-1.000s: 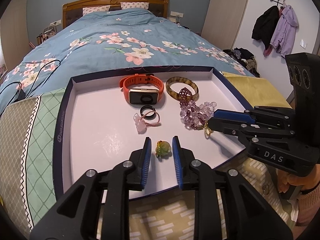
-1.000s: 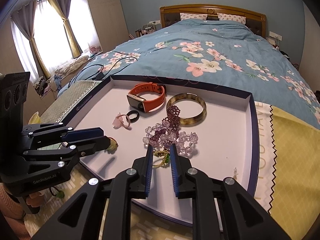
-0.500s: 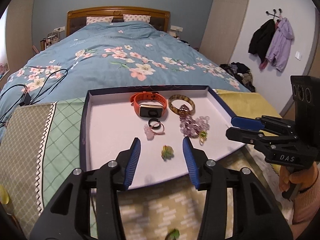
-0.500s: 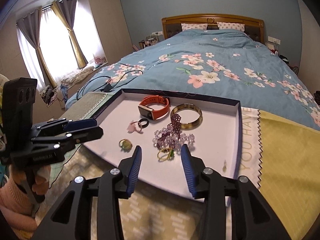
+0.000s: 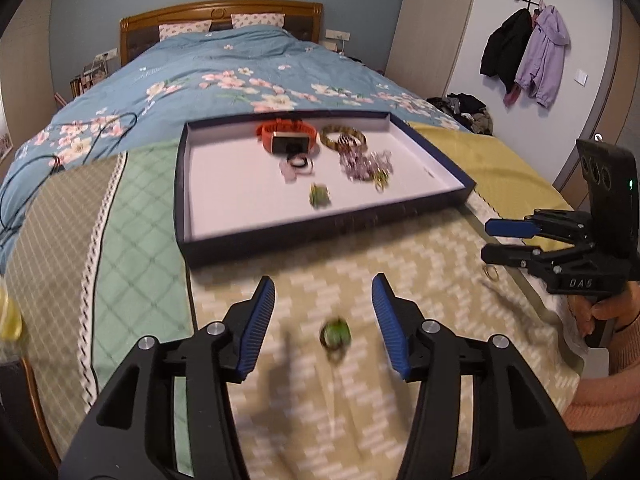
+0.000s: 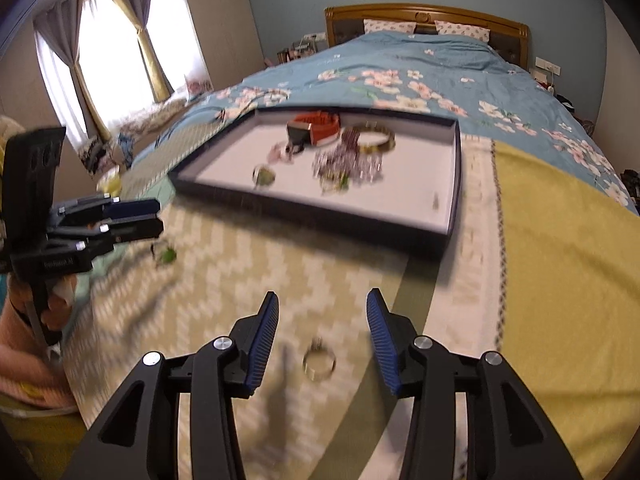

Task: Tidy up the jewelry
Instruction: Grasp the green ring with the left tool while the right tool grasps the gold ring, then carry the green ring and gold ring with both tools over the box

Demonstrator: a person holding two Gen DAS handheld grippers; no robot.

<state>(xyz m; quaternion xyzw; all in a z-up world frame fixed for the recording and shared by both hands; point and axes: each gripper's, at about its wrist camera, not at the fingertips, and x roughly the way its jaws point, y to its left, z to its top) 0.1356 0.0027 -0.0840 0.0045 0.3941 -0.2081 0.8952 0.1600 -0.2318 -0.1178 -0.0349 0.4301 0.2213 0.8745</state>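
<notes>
- Left hand-held gripper (image 5: 323, 307): jaws are seen spread & opening, nothing pinched; a green ring (image 5: 335, 334) lies on the patterned blanket (image 5: 420, 248) between the blue pads, untouched by either.
- Right hand-held gripper (image 6: 322, 334): jaws are spread apart, no contact w/ anything; a metal ring (image 6: 319, 364) lies on the blanket between the pads, clear of both.
- Tray (image 5: 320, 236) (dark rim, white floor) is set on the bed, beyond both grippers, well apart from the fingertips.
- Inside tray, far side: an orange watch (image 5: 286, 138) is seen, w/ a brown bangle (image 5: 343, 136) just to its right.
- Nearer the middle: a black ring (image 5: 298, 161) beside a pink ring (image 5: 289, 172); purple beads (image 5: 362, 164) are heaped to the right, a gold piece (image 5: 380, 182) at their near edge.
- A second green ornament (image 5: 319, 196) lies alone on the tray floor, near the front rim.
- In the left wrist view a small gold ring (image 5: 491, 272) is seen on the blanket under the right gripper's tips; contact can't be told.
- Both views are motion-blurred, so fine detail of the jewelry can't be made out.
- A person's hand (image 5: 612, 312) in an orange-pink sleeve is seen on the right gripper's handle.
- Bed is covered w/ a blue floral duvet (image 5: 224, 76); jackets (image 5: 524, 52) hang on wall hooks.
</notes>
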